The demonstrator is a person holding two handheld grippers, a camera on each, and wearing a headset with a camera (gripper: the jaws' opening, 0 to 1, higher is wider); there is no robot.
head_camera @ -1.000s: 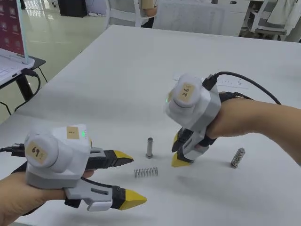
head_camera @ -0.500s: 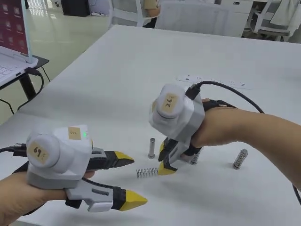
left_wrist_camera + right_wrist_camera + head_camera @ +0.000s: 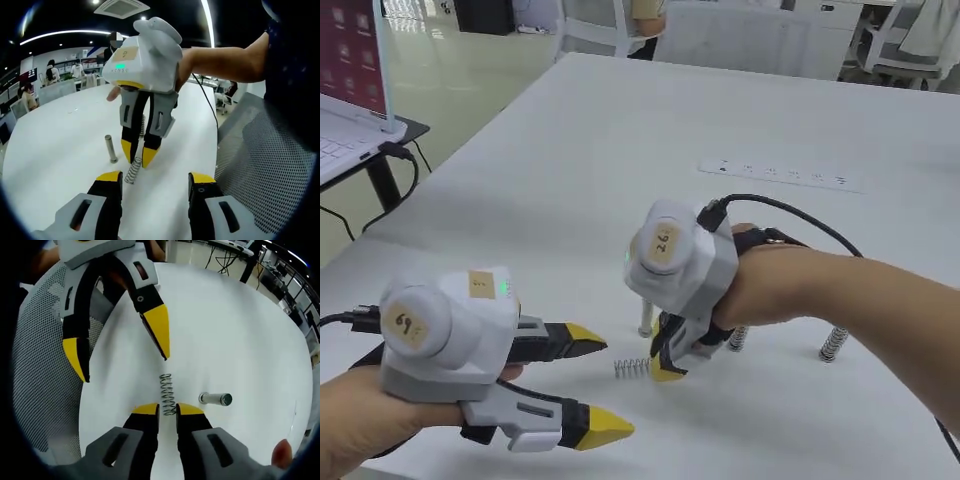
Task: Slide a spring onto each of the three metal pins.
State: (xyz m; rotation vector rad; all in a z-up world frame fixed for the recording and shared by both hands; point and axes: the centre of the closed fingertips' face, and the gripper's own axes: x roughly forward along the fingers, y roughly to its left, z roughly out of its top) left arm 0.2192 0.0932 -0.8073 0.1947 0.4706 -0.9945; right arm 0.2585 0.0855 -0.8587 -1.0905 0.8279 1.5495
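A loose spring (image 3: 632,367) (image 3: 167,390) (image 3: 132,171) lies flat on the white table. My right gripper (image 3: 665,371) (image 3: 167,410) (image 3: 138,154) points down at it, jaws a narrow gap apart astride the spring's near end, with slivers of table showing on both sides. A bare metal pin (image 3: 645,322) (image 3: 110,148) (image 3: 215,399) stands upright just behind. Two more pins carrying springs stand to the right, one (image 3: 737,338) close by and one (image 3: 832,343) further off. My left gripper (image 3: 600,385) (image 3: 156,178) (image 3: 120,347) hovers at the front left, open and holding nothing.
A power strip (image 3: 780,175) lies further back on the table (image 3: 570,180). A laptop (image 3: 345,90) sits on a side stand at the left. A cable (image 3: 790,215) trails from my right gripper. A mesh chair (image 3: 260,165) stands off the table's edge.
My right gripper has moved left and toward me, from beside the bare pin down onto the lying spring, uncovering the nearer spring-bearing pin. The left gripper has stayed put.
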